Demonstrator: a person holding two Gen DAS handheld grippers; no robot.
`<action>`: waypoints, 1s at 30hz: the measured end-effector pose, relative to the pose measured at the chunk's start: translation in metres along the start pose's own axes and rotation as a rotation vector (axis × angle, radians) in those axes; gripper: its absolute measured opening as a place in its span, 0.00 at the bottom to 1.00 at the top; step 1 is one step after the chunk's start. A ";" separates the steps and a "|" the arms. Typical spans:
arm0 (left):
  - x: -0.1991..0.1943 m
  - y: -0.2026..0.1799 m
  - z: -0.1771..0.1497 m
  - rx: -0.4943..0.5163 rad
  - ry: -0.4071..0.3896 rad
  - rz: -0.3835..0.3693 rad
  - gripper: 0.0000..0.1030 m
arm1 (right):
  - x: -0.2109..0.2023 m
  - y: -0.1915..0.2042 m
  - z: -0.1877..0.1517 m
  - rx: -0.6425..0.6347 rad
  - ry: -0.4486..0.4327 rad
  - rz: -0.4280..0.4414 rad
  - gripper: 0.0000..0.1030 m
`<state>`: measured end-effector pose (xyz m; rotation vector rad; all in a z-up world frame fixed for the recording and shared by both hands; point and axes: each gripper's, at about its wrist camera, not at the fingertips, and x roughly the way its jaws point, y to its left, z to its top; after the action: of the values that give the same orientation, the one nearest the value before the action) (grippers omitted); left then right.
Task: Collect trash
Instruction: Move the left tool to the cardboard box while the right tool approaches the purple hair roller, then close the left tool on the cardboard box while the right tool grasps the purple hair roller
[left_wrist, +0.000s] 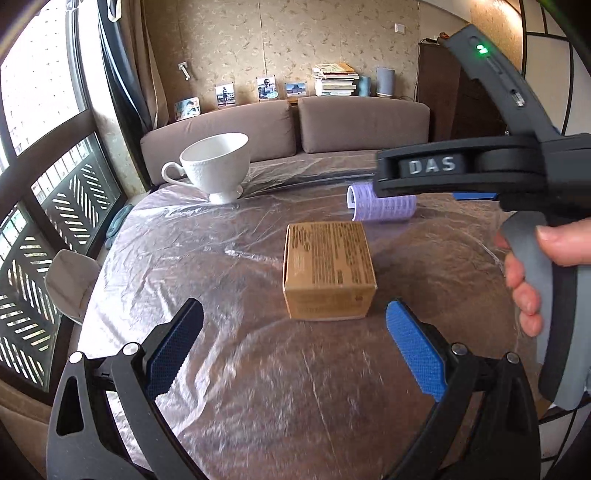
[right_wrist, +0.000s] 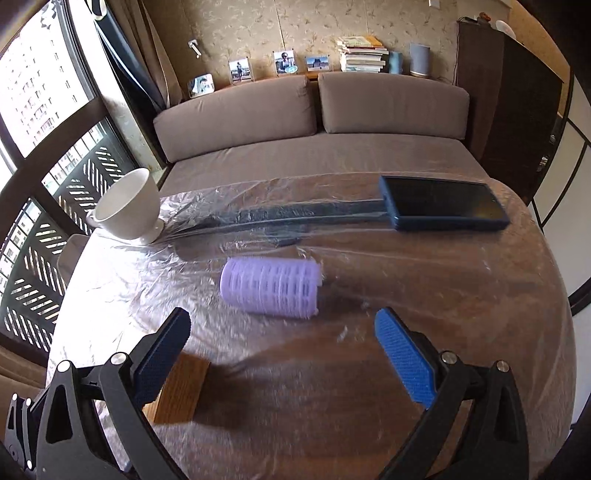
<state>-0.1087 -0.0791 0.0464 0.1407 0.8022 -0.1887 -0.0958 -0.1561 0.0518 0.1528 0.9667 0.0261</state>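
A small brown cardboard box (left_wrist: 328, 269) lies on the plastic-covered table (left_wrist: 258, 369), just ahead of my open, empty left gripper (left_wrist: 295, 332). Its corner also shows in the right wrist view (right_wrist: 181, 391), behind the left finger. A lilac hair roller (right_wrist: 271, 286) lies on its side ahead of my open, empty right gripper (right_wrist: 282, 343); it also shows in the left wrist view (left_wrist: 384, 208), partly hidden by the right gripper's body (left_wrist: 480, 166), which hovers above it.
A white footed cup (left_wrist: 214, 166) stands at the table's far left. A dark phone (right_wrist: 443, 206) lies at the far right, with a dark strip under the plastic beside it. A grey sofa (right_wrist: 314, 110) lies beyond the table, windows on the left.
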 end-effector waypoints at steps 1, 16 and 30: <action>0.005 0.000 0.002 -0.003 0.004 -0.002 0.97 | 0.006 0.000 0.002 -0.002 0.009 -0.004 0.96; 0.034 -0.008 0.019 -0.003 0.029 -0.016 0.97 | 0.055 0.010 0.019 -0.085 0.065 -0.004 0.95; 0.051 -0.008 0.019 -0.027 0.090 -0.105 0.58 | 0.052 0.005 0.016 -0.093 0.039 0.033 0.74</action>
<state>-0.0622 -0.0961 0.0221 0.0823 0.9024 -0.2727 -0.0533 -0.1486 0.0191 0.0828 0.9998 0.1046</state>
